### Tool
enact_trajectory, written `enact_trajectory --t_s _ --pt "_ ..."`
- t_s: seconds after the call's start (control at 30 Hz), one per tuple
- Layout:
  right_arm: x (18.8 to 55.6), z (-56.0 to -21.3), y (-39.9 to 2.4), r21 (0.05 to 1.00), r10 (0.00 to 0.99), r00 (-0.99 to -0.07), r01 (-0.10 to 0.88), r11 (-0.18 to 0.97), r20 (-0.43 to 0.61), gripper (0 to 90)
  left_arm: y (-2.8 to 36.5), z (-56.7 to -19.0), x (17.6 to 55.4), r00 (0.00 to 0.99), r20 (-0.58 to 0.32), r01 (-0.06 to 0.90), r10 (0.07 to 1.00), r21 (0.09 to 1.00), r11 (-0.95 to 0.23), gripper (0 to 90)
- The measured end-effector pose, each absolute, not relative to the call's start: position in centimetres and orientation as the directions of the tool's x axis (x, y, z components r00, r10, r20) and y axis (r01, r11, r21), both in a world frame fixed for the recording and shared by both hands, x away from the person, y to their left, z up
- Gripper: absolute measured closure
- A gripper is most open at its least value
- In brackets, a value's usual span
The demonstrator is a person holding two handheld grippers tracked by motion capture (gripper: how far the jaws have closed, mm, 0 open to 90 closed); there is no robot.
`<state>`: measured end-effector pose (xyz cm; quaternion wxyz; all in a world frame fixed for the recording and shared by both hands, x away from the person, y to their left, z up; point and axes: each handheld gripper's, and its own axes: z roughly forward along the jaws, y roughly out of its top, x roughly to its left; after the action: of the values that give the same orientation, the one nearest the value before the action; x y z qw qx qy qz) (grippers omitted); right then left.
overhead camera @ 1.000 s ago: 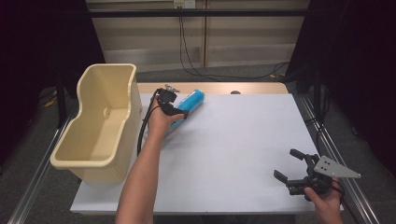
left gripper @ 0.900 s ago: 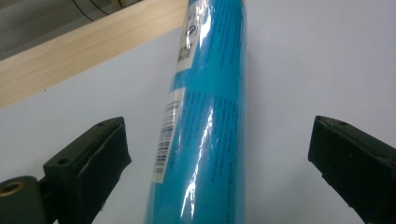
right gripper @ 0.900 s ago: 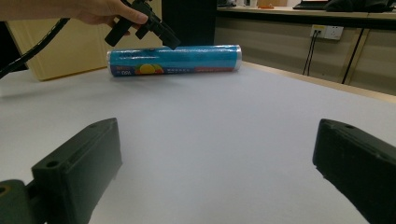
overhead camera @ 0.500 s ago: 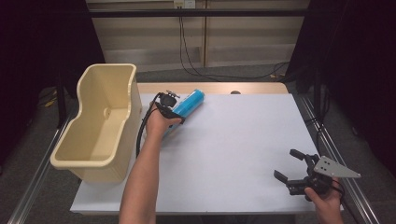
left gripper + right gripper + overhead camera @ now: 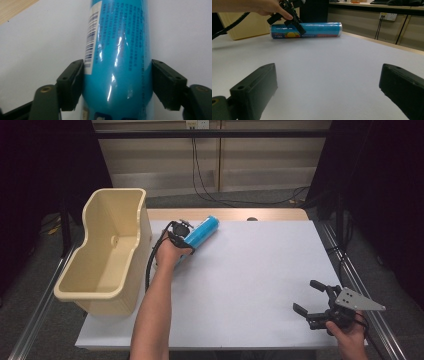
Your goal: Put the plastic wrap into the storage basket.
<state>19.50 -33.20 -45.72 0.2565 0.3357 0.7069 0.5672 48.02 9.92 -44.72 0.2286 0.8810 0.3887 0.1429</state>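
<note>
A blue cylindrical roll (image 5: 204, 230) with printed labels lies on the white table (image 5: 250, 280) near its far edge. My left gripper (image 5: 184, 239) straddles the roll's near end; its jaws have just been closing, and both pads now press the roll's sides (image 5: 117, 45). In the right gripper view the roll (image 5: 319, 29) lies lengthwise far off, with the left gripper (image 5: 295, 23) and a hand over it. My right gripper (image 5: 306, 296) rests at the table's near right corner, jaws wide apart (image 5: 329, 82) with nothing between them.
A tall beige plastic tub (image 5: 90, 290) stands at the table's left edge, just left of the left forearm. The left gripper's black cable (image 5: 149, 265) loops beside the wrist. Wall sockets and cables (image 5: 200, 170) lie beyond the table.
The left gripper's jaws closed in on the blue roll, and the hand shifted slightly along it. The right gripper has not moved.
</note>
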Motion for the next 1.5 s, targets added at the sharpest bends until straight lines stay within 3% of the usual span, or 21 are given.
enact_trajectory --t_s 0.2,0.73,1.1,1.5 --pt "19.5 -45.7 -33.2 0.974 0.765 -0.644 0.183 0.132 0.017 1.1 10.0 -44.6 47.7 0.676 0.085 0.604 0.732 0.506 -0.616 31.8" --pt "19.4 -45.7 -33.0 0.973 0.762 -0.648 0.184 0.141 0.013 1.1 11.0 -43.7 44.1 0.63 -0.01 0.711 0.777 0.411 -0.571 31.9" --pt "19.6 -45.8 -33.0 0.97 0.758 -0.652 0.193 0.147 0.015 1.1 11.0 -44.6 45.8 0.626 -0.056 0.718 0.777 0.431 -0.547 29.4" --pt "19.6 -45.7 -33.0 0.97 0.757 -0.653 0.194 0.146 0.016 1.2 9.6 -45.3 47.1 0.626 -0.053 0.741 0.778 0.353 -0.572 30.8"
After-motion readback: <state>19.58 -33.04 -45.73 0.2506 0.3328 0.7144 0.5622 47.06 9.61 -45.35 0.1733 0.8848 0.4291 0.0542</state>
